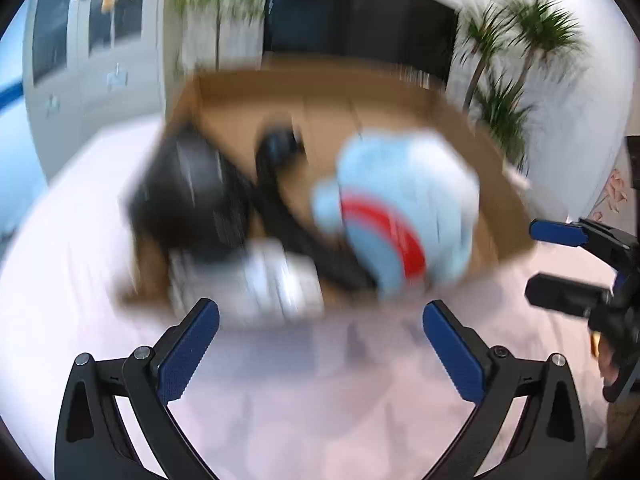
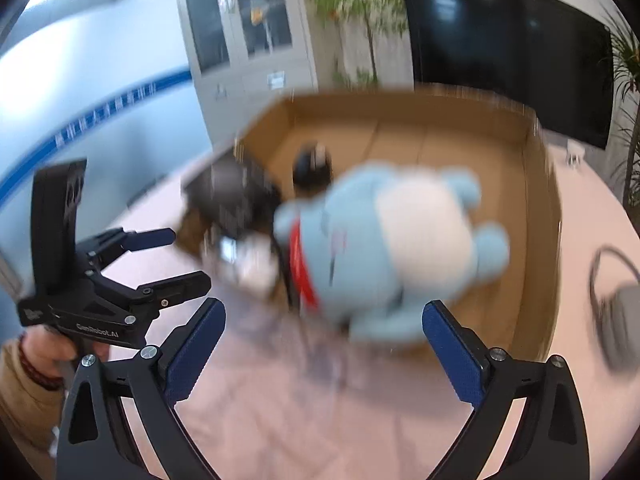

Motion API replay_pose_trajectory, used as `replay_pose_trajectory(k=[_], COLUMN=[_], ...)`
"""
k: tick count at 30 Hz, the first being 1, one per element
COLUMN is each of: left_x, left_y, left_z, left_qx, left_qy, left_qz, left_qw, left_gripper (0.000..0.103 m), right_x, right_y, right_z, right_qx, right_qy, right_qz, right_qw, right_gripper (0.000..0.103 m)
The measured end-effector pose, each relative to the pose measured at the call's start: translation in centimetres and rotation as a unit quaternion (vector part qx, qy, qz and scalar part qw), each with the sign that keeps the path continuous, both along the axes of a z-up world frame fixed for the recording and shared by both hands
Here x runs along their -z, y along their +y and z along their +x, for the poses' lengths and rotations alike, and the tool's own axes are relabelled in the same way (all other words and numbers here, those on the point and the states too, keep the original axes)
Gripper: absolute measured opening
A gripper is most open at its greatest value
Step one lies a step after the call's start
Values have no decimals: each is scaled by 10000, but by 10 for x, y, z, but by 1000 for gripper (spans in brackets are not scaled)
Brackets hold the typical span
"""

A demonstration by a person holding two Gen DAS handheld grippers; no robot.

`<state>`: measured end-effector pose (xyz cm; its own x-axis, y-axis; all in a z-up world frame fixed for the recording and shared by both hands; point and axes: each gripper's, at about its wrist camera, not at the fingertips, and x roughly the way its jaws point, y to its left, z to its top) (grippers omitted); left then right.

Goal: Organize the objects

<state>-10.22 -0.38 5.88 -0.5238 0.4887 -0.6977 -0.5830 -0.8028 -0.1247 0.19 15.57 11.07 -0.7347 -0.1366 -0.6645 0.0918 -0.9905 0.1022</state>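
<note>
I am viewing a heavily motion-blurred scene through both wrist cameras. In the left wrist view, my left gripper [image 1: 320, 344] is standing wide open at the bottom centre of the frame, its blue pads [image 1: 188, 354] well apart with nothing between them. In the right wrist view, my right gripper [image 2: 322, 346] is likewise standing wide open at the bottom centre, holding nothing. A shallow cardboard box [image 2: 536, 208] is sitting on the pale pink counter [image 2: 304, 408], filling the middle of both frames. Inside it, a light blue plush toy [image 2: 404, 236] with a white belly and a red band is lying toward the right half of the box. A black object [image 2: 236, 188] is occupying the box's left corner, too blurred to identify, and a white item [image 1: 276, 276] is lying at the near left edge in the left wrist view. A smaller dark object [image 2: 314, 162] is sitting toward the back of the box. A grey item with a dark cord [image 2: 616, 312] is resting on the counter at the right edge of the right wrist view, outside the box. A hand [image 2: 44, 354] with a tan sleeve is gripping the left gripper's handle at the lower left of that frame.
</note>
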Motion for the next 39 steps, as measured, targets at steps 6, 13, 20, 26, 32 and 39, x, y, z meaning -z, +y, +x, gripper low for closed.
replay_pose_trajectory(k=[6,13,20,26,32,39], left_x=[50,69,69,69,68,68], left_y=[14,28,30,28,28,29], left_z=[52,76,87,85,85,86], left_qx=[-384,-757,-801,-801,-800,-801], left_qy=[-587,-421,-363,-365,-364,-365], left_qz=[-499,-888,-828,-824,-826,-828], left_qw=[9963,9923,9927,9927,9927,9927], left_gripper=[102,102,102,102,102,102], right_x=[51,89,105,107,107,107], right_y=[0,37,44,44,44,45], right_z=[39,48,52,58,57,56], right_qx=[628,1387,1568,1894,1898,1898], right_qy=[-367,-787,-1097,-1114,-1116,-1116], right_qz=[445,715,574,514,515,510], right_qw=[9964,9846,9798,9742,9741,9741], right_gripper=[100,102,103,103,103,103])
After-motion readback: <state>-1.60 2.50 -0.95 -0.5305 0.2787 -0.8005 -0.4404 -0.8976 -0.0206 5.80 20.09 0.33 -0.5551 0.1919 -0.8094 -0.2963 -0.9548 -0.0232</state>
